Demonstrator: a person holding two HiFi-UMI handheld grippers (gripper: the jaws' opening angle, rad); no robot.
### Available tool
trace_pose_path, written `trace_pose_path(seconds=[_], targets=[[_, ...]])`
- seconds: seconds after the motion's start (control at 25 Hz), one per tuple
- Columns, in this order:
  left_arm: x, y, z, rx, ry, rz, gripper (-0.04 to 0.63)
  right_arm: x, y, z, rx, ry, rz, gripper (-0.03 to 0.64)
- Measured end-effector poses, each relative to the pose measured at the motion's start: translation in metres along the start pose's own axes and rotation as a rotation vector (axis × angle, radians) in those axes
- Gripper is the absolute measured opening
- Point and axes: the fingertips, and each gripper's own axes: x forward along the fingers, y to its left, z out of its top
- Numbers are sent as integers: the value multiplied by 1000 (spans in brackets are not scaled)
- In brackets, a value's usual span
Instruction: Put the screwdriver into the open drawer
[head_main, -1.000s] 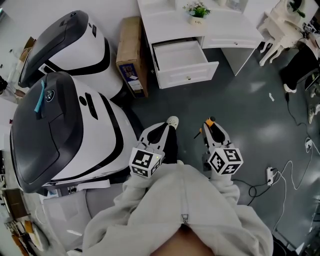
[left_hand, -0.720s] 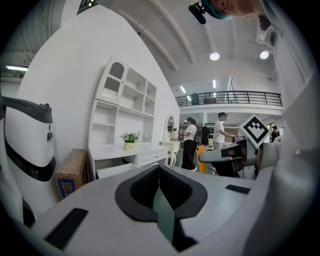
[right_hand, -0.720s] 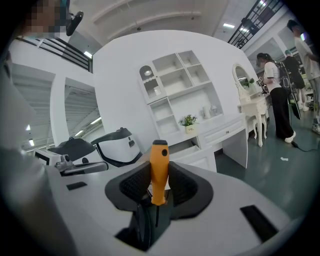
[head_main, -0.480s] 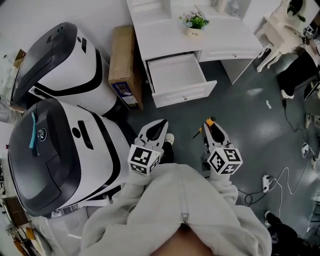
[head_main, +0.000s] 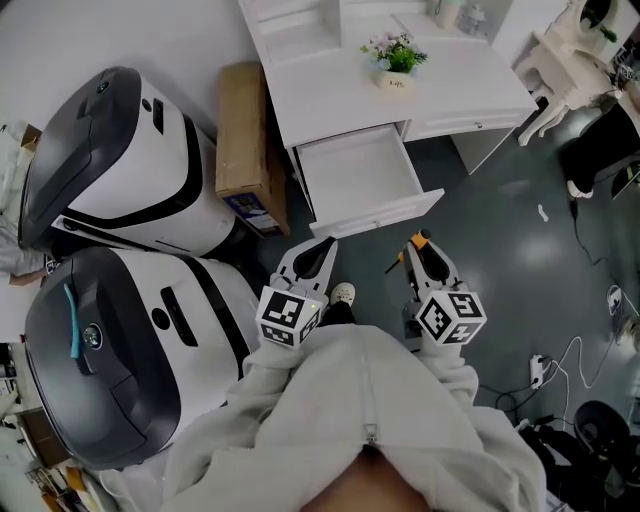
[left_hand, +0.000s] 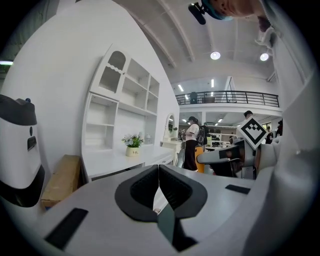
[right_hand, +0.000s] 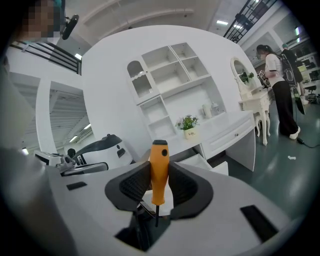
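- Orange plastic catches the eye first: the screwdriver (right_hand: 159, 172) stands handle-up in the right gripper (head_main: 421, 248). The jaws are clamped on the handle, and the thin shaft points back toward the gripper's body.
- The left gripper (head_main: 322, 250) sits at nine o'clock from the right one. Its jaws are pressed together with nothing in them.
- The open drawer (head_main: 360, 178) is at about twelve o'clock from the pair of grippers, near but apart from both. It is pulled out of the white desk (head_main: 330, 90).
- A potted plant (head_main: 395, 55) stands on the desk top, at one o'clock from the drawer.
- A cardboard box (head_main: 240, 140) stands on the grey floor (head_main: 520, 230) at about nine o'clock from the drawer, just beside the desk.
- Two large white machines with dark grey tops stand on the left gripper's side: the far machine (head_main: 120, 170) at ten o'clock from it and the near machine (head_main: 120, 370) at eight o'clock.
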Motion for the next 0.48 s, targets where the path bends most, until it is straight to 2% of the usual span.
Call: trace_pose_path(seconds=[0.48], targets=[[53, 66, 21, 34, -15, -50, 17, 72, -9, 32, 60, -54, -31, 124]])
